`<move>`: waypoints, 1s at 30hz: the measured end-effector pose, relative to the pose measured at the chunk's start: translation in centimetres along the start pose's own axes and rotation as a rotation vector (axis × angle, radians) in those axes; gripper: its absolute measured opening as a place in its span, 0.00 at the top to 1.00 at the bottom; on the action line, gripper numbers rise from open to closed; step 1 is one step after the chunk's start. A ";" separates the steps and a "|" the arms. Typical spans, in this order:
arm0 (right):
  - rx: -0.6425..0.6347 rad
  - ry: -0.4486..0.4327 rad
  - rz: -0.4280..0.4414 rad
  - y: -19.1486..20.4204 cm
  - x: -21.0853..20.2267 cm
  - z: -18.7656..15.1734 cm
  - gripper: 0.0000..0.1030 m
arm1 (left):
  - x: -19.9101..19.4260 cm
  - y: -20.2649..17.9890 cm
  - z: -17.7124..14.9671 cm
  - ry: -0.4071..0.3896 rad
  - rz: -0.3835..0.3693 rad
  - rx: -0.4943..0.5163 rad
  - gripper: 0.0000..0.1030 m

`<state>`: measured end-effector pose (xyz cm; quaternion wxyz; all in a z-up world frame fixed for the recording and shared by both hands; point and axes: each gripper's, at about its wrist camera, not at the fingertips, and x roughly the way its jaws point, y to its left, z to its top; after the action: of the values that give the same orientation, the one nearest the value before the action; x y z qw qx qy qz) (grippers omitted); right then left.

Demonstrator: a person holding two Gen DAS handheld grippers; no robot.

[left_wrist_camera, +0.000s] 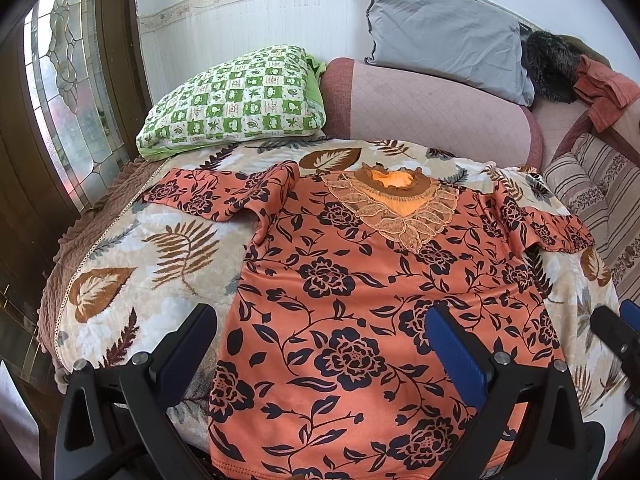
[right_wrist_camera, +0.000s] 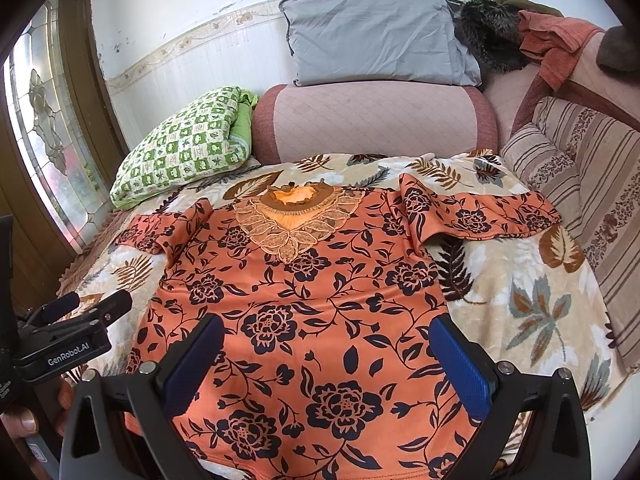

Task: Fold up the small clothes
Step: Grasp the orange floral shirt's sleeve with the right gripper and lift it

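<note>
An orange top [left_wrist_camera: 360,304] [right_wrist_camera: 312,304] with dark flower prints and a lace collar lies flat, front up, on a leaf-patterned blanket [left_wrist_camera: 132,268] [right_wrist_camera: 532,300]. Both short sleeves are spread out to the sides. My left gripper [left_wrist_camera: 320,320] hovers open above the lower left part of the top, nothing between its blue pads. My right gripper [right_wrist_camera: 326,330] hangs open over the lower right part, also holding nothing. The right gripper shows at the right edge of the left wrist view [left_wrist_camera: 616,324]; the left gripper appears at the left edge of the right wrist view [right_wrist_camera: 88,304].
A green checked pillow [left_wrist_camera: 236,100] [right_wrist_camera: 184,144] lies at the back left. Behind the blanket stands a pink sofa arm [left_wrist_camera: 432,108] [right_wrist_camera: 372,124] with a grey cushion [left_wrist_camera: 444,32] [right_wrist_camera: 376,36]. A striped cushion [right_wrist_camera: 580,176] is on the right; a glass door [left_wrist_camera: 68,92] is on the left.
</note>
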<state>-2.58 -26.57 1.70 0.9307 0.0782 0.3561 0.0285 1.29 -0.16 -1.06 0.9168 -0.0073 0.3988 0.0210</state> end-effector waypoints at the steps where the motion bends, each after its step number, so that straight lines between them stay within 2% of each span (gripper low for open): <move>1: 0.013 -0.001 0.014 -0.4 0.1 0.1 0.00 | 0.3 0.1 -0.1 0.003 -0.007 -0.002 0.00; 4: 0.116 0.003 0.090 -3.8 1.1 0.4 0.00 | 2.6 0.6 -0.8 0.054 -0.057 -0.016 0.00; 8: 0.371 -0.013 0.139 -13.7 4.6 0.9 0.00 | 6.4 0.6 -2.4 0.137 -0.068 0.004 0.00; 11: 0.602 -0.009 0.109 -23.2 9.2 1.6 0.00 | 9.5 0.3 -3.6 0.207 -0.080 0.022 0.00; 14: 0.831 0.015 0.142 -31.3 14.4 2.4 0.00 | 11.9 -0.1 -4.1 0.243 -0.110 0.026 0.00; 16: 0.916 0.022 0.133 -35.6 17.6 3.6 0.01 | 12.8 -0.5 -4.0 0.240 -0.115 0.030 0.00; 18: 0.973 0.013 0.081 -39.1 20.5 5.0 0.01 | 13.3 -0.7 -3.7 0.223 -0.110 0.038 0.00; 22: 1.052 0.031 0.023 -42.9 24.6 6.4 0.13 | 15.3 -1.0 -3.0 0.201 -0.104 0.059 0.00; 25: 1.050 0.030 -0.052 -43.6 26.2 7.1 0.14 | 17.7 -1.0 -3.9 0.254 -0.086 0.071 0.00; 26: 1.031 0.028 -0.072 -43.5 26.5 7.7 0.15 | 17.6 -1.2 -4.3 0.217 -0.075 0.095 0.00; 27: 1.013 0.040 -0.092 -43.5 26.8 8.2 0.20 | 17.5 -1.4 -4.5 0.195 -0.072 0.110 0.00; 28: 0.995 0.048 -0.100 -43.8 27.0 8.5 0.41 | 17.4 -1.5 -4.6 0.184 -0.068 0.123 0.00; 29: 0.980 0.067 -0.096 -44.2 27.3 8.8 0.94 | 17.4 -1.4 -4.7 0.180 -0.075 0.115 0.00; 30: 0.968 0.087 -0.090 -44.2 27.5 9.1 0.95 | 17.4 -1.1 -4.7 0.177 -0.090 0.099 0.00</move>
<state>23.84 -68.26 -17.05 0.7721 0.4854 0.3700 -0.1772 9.74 -0.82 -16.98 0.8772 0.0183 0.4780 -0.0405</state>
